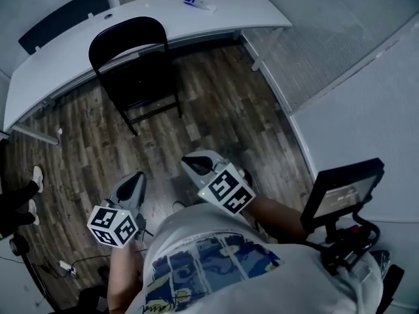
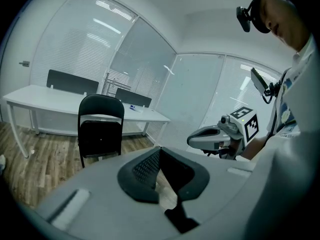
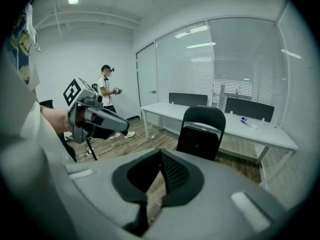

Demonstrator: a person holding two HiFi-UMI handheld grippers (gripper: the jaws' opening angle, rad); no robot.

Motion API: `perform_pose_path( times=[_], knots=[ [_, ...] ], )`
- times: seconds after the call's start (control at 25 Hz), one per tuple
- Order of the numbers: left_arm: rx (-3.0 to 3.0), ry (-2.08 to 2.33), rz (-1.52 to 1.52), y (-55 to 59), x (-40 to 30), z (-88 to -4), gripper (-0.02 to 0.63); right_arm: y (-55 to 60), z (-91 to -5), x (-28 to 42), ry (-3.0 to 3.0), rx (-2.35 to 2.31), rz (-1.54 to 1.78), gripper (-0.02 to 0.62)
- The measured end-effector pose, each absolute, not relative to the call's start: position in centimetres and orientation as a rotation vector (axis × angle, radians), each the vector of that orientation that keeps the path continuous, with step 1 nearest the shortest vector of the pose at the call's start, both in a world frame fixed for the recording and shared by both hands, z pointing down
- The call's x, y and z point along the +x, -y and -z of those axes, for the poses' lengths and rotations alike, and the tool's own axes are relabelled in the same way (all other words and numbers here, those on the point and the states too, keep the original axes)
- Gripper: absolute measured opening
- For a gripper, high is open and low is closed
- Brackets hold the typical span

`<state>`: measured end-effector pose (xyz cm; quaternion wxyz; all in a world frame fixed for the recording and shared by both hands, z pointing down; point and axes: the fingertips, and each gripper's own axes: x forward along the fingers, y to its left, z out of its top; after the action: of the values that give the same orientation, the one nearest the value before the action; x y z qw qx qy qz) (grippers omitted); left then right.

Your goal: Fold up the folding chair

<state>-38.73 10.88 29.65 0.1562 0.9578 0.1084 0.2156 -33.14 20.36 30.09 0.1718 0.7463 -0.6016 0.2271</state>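
A black folding chair (image 1: 134,70) stands unfolded on the wood floor, its seat down and its back against the long white desk (image 1: 216,21). Both grippers hover over the floor well short of the chair and point toward it. My left gripper (image 1: 136,176) is shut with nothing in it, and so is my right gripper (image 1: 187,163). In the left gripper view the chair (image 2: 100,129) stands ahead beyond the shut jaws (image 2: 159,153), with the right gripper (image 2: 192,140) at the side. The right gripper view shows the chair (image 3: 200,131) past its own shut jaws (image 3: 160,154).
A small blue and white object (image 1: 198,3) lies on the desk. A screen on a stand (image 1: 340,191) is close at my right. Another person (image 3: 106,101) stands at the far left, feet (image 1: 36,178) on the floor. Cables (image 1: 65,265) lie near my left side.
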Motion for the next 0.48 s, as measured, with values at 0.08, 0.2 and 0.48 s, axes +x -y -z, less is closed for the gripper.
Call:
perform_pose_path(
  times=[0.08,0.2,0.48],
  knots=[
    [2.733,-0.312,-0.621,-10.9,-38.5,-30.1,0.006,-20.4,-30.1,-33.0,1.708,2.117,-0.643,0.003],
    [2.724,-0.343,-0.63,-11.5,-38.2,-30.7,0.006,-21.4,-30.1,-32.7,1.681,2.152,-0.641,0.003],
    [2.725,-0.37,-0.648,-10.1,-39.4,-30.2,0.006,-20.7,-30.5,-33.4,1.634,2.182,-0.661,0.003]
  ],
)
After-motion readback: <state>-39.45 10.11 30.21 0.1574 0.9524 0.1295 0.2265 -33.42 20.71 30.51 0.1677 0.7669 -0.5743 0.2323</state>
